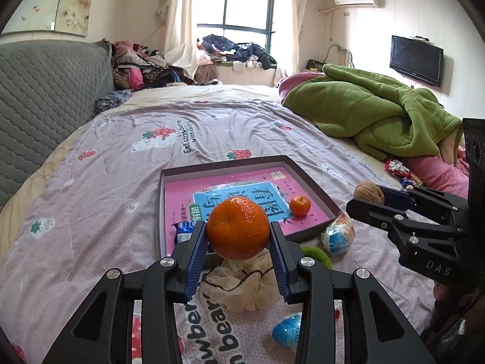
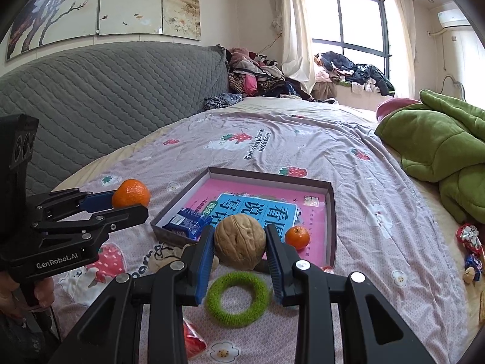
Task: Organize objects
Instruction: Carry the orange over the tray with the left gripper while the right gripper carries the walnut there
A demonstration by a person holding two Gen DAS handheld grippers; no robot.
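Observation:
My left gripper [image 1: 238, 236] is shut on a large orange [image 1: 238, 228], held above the near edge of a shallow box tray [image 1: 315, 182]. It also shows in the right wrist view [image 2: 133, 200] with the orange [image 2: 131, 193]. My right gripper [image 2: 240, 244] is shut on a walnut [image 2: 240, 238], held near the tray's [image 2: 332, 212] front edge; it also shows in the left wrist view [image 1: 368, 195]. In the tray lie a pink book [image 1: 218, 191], a small orange [image 1: 299, 205] and a blue snack packet [image 2: 185, 223].
On the strawberry-print bedspread [image 1: 121, 151] lie a green fuzzy ring [image 2: 238, 298], a cream scrunchie [image 1: 242, 285], blue wrapped sweets [image 1: 338, 236] and a red wrapper [image 2: 194, 341]. A green blanket [image 1: 372, 115] lies at right, more sweets [image 2: 469, 242] beside it. A grey headboard [image 1: 45, 91] is at left.

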